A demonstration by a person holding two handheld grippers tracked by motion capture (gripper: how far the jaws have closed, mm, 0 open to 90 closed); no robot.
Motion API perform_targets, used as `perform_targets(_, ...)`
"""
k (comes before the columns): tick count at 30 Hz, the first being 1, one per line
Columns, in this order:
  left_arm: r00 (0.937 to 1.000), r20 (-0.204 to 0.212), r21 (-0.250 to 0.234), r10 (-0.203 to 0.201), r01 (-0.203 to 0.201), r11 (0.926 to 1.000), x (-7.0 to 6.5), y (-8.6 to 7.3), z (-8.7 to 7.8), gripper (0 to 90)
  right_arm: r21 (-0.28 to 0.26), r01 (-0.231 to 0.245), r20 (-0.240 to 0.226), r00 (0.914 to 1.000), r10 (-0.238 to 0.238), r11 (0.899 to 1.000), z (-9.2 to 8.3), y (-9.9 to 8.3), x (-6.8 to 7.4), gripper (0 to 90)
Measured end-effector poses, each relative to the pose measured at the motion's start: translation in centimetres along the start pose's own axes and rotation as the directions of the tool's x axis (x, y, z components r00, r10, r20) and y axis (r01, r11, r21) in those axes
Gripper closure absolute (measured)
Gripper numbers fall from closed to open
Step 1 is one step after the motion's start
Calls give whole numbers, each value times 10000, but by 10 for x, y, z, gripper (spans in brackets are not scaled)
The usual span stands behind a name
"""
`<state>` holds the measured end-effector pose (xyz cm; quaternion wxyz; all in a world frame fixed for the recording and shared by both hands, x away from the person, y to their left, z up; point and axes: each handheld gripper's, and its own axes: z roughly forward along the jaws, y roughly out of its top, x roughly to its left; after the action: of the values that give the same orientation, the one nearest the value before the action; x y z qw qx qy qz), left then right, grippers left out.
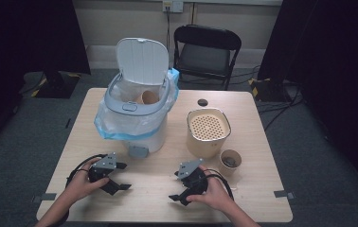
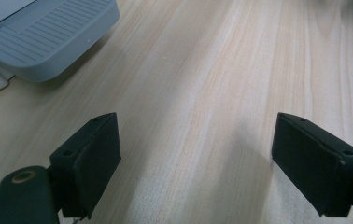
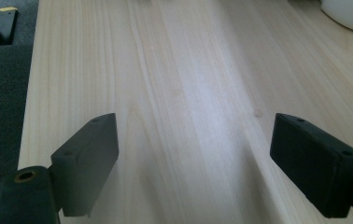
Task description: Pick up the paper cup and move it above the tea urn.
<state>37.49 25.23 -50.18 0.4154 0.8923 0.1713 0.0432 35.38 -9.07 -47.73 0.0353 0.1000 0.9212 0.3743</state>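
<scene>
While both pairs of tongs rest near the front edge of the desk (image 1: 167, 182), a pedal bin (image 1: 137, 118) stands with its lid (image 1: 142, 60) propped upright, a paper cup (image 1: 147, 97) already lying inside its blue liner (image 1: 108, 125). The left tongs (image 1: 116, 178) and right tongs (image 1: 179, 187) both gape wide with nothing between them, bare wood showing past each. A second paper cup (image 1: 230, 162), apparently holding scraps, waits just beside a cream canister (image 1: 208, 132) at the right, well within reach of the right hand (image 1: 212, 191). The raised lid suggests the bin is kept ready for that cup. The bin's grey pedal (image 2: 48, 35) lies just ahead of the left tongs.
</scene>
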Motion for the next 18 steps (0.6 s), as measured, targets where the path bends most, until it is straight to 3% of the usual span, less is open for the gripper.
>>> perform_targets(4,9996,-72,143,286,-285,9995,-1,0,0,146,42,-117,139,9998,117,9999,-8,-6,-2,145)
perform_targets(18,9985,-26,314,546,-545,9980,-4,1,2,94,-137,-688,525,9962,694,9975,-38,-29,-6,150)
